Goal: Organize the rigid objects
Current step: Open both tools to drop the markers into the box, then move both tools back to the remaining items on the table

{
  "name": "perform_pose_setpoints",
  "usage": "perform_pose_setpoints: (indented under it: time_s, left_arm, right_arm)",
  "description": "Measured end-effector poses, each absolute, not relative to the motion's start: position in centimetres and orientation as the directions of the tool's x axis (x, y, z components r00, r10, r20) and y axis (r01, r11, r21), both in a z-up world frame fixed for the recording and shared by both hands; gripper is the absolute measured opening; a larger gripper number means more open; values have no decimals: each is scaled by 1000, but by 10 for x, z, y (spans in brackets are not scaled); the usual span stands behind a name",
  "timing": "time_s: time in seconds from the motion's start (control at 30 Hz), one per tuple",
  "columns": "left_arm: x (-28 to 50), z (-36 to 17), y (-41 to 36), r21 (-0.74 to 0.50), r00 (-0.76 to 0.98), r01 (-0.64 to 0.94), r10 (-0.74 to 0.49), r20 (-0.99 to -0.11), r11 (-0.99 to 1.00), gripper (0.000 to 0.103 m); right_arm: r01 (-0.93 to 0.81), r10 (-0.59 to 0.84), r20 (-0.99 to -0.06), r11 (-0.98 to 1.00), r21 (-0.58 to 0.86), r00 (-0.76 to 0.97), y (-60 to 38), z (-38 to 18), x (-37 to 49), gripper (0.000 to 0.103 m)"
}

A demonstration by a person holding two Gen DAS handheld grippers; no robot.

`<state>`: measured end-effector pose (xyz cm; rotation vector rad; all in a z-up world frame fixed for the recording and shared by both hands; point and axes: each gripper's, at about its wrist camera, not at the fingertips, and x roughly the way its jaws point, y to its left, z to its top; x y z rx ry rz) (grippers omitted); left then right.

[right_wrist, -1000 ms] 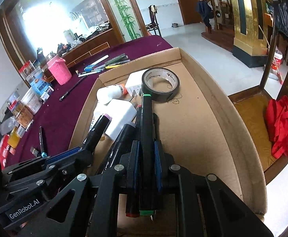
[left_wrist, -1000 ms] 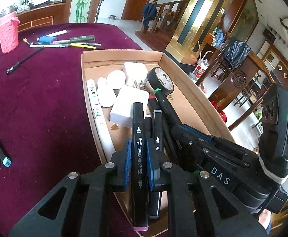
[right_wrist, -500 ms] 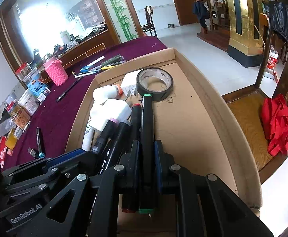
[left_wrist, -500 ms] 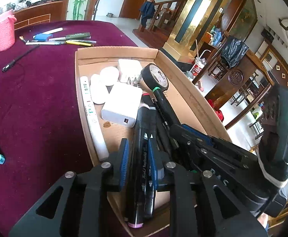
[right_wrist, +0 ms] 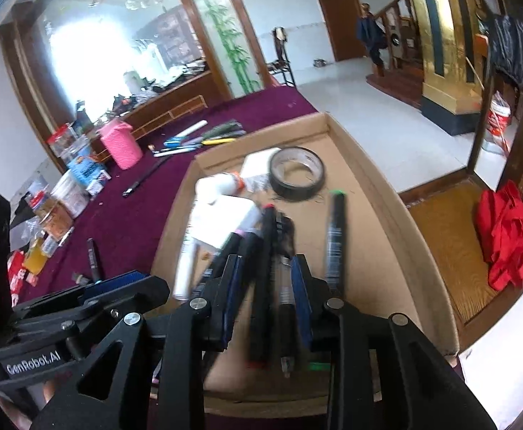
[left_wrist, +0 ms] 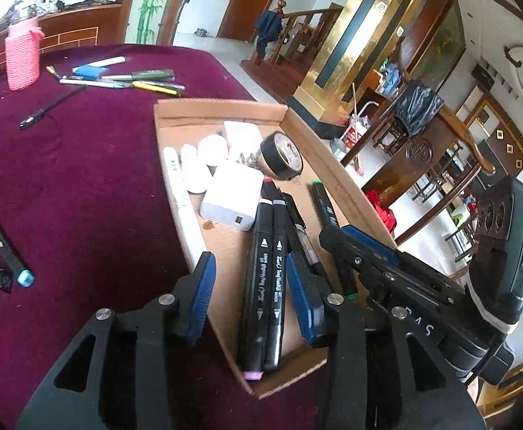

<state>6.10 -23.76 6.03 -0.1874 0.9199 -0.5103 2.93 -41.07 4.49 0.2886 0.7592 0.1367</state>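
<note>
A shallow cardboard tray (left_wrist: 175, 193) (right_wrist: 379, 193) lies on the maroon table. In it lie several black markers (left_wrist: 259, 268) (right_wrist: 263, 279), a green-capped marker (left_wrist: 324, 204) (right_wrist: 335, 229), a roll of black tape (left_wrist: 283, 156) (right_wrist: 296, 172), a white charger block (left_wrist: 233, 200) and white tubes (left_wrist: 175, 175). My left gripper (left_wrist: 249, 299) is open and empty above the two nearest markers. My right gripper (right_wrist: 267, 301) is open and empty above the marker pile, to the right of the left gripper.
Loose pens (left_wrist: 132, 79) and a pink knitted holder (left_wrist: 21, 57) lie at the table's far side. A black pen (left_wrist: 50, 105) and a teal-tipped marker (left_wrist: 1, 240) lie left of the tray. A wooden chair with red cloth (right_wrist: 508, 236) stands to the right.
Both grippers opened and let go of their markers, which now lie in the tray. Both grippers drew back and up from the tray.
</note>
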Motion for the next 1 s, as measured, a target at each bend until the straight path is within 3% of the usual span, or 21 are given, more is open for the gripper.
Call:
perform_pose_setpoints:
  time_s: [0.37, 0.5, 0.7, 0.83, 1.0]
  left_arm:
    - [57, 81, -137, -378, 609, 224, -432, -665, 898, 39]
    - [61, 83, -67, -349, 708, 66, -290, -644, 935, 39]
    - [74, 43, 17, -346, 734, -214, -83, -674, 914, 39]
    - [86, 23, 34, -433, 684, -255, -156, -713, 864, 39]
    - [85, 26, 39, -413, 697, -279, -113, -708, 867, 39]
  right_arm:
    - [-158, 340, -661, 934, 320, 669, -353, 56, 32, 28]
    - [-237, 387, -682, 921, 308, 621, -318, 58, 39, 28]
    - [-338, 419, -727, 902, 268, 543, -254, 57, 63, 28]
    - [-412, 427, -768, 881, 233, 477, -213, 48, 85, 28]
    - [-470, 431, -824, 851, 235, 369, -163, 24, 118, 28]
